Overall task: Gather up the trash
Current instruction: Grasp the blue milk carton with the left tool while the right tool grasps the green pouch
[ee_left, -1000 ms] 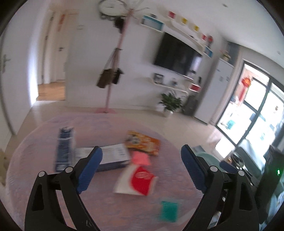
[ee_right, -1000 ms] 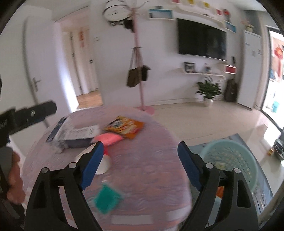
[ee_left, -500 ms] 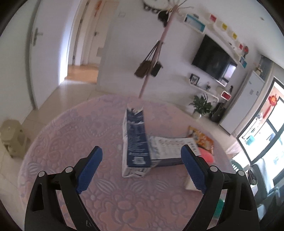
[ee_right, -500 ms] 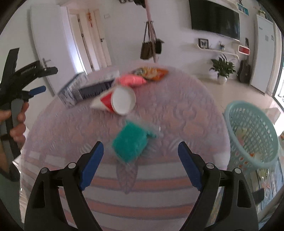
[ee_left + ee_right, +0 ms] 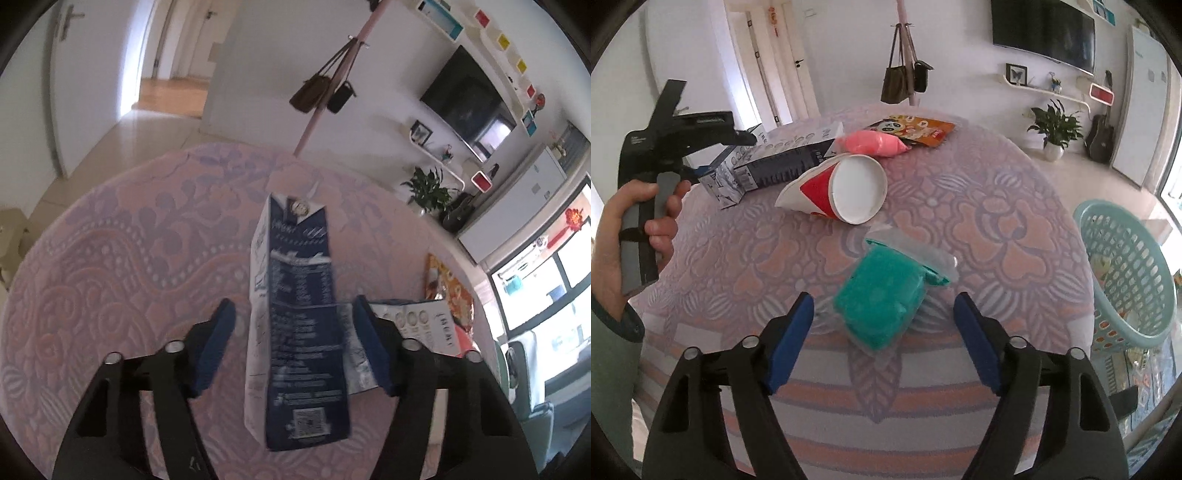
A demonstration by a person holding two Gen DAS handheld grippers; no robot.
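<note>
Though blurred, carton (image 5: 295, 321) between fingers (image 5: 212, 350).

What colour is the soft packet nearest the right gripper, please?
Teal green packet with a clear wrapper; clearest in the right wrist view.

A: Which items are obscured in the left wrist view?
B: The print on the dark blue carton (image 5: 299, 332) is blurred and unreadable. The second carton (image 5: 417, 325) is partly hidden behind it and behind the right jaw.

A: And the right wrist view?
B: The laundry basket (image 5: 1126, 273) is cut off by the picture's edge; its contents are too small to identify. The tabletop (image 5: 997, 206) near edge is hidden behind the jaws.
</note>
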